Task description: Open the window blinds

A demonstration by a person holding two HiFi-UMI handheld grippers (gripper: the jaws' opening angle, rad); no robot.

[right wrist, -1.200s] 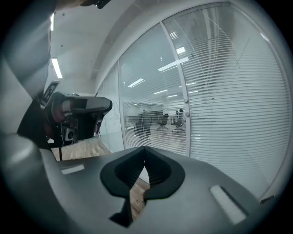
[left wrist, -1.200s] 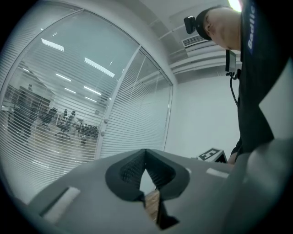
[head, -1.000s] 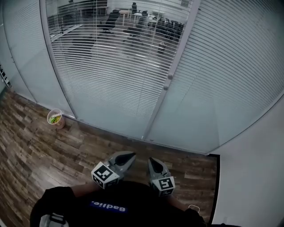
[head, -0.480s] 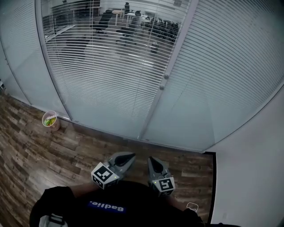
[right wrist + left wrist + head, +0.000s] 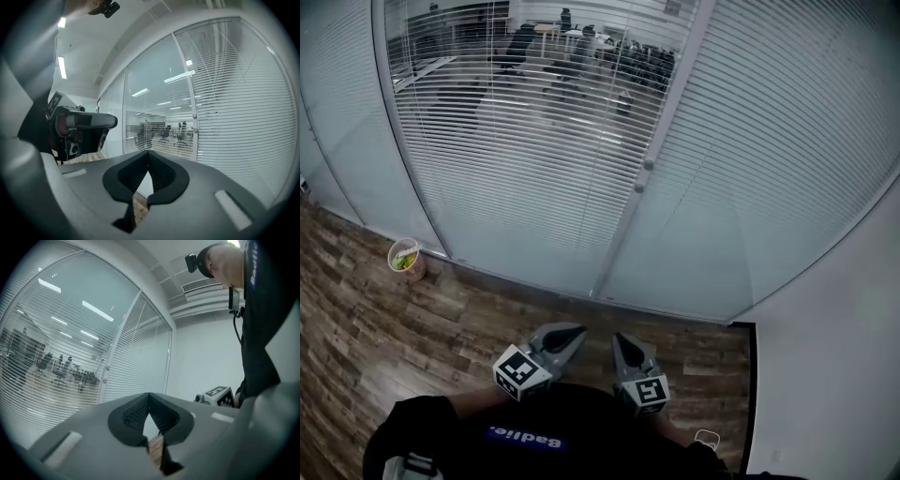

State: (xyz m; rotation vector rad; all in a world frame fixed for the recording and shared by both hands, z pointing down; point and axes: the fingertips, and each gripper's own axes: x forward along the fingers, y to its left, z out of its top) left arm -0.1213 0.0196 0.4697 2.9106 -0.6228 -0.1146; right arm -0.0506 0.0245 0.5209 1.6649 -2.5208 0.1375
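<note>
- Where the wooden floor point(image 5: 356, 319) meets the glass, well left of the frame post point(image 5: 623, 225), a paper cup point(image 5: 405, 259) stands by itself, clear of the job.
- Just left of the post, the left blinds point(image 5: 516, 141) have their slats tilted enough that office chairs show through.
- Below the post and slightly left of it, the left gripper point(image 5: 572, 330) is held close to the person's body. Its fingers point(image 5: 133, 416) are pressed together on nothing, and it is well apart from the glass.
- On the post itself sit two small round knobs point(image 5: 648, 165), one just under the other. I judge these to be the slat controls, though that is a guess from where they sit.
- Below the post and slightly right of it, the right gripper point(image 5: 620, 337) is likewise low and near the body, its fingers point(image 5: 164, 176) closed together and empty.
- Right of the post, the right blinds point(image 5: 778, 141) lie flat and shut with nothing showing through. These look like the ones left to open.
- The step in hand, as I judge it, is the approach, with no contact made.
- The next move calls for raising a gripper to the knobs and parting its fingers wide enough to take one. It must then close on the knob squarely and turn it; a slipping grip on so small a knob is the risk.
</note>
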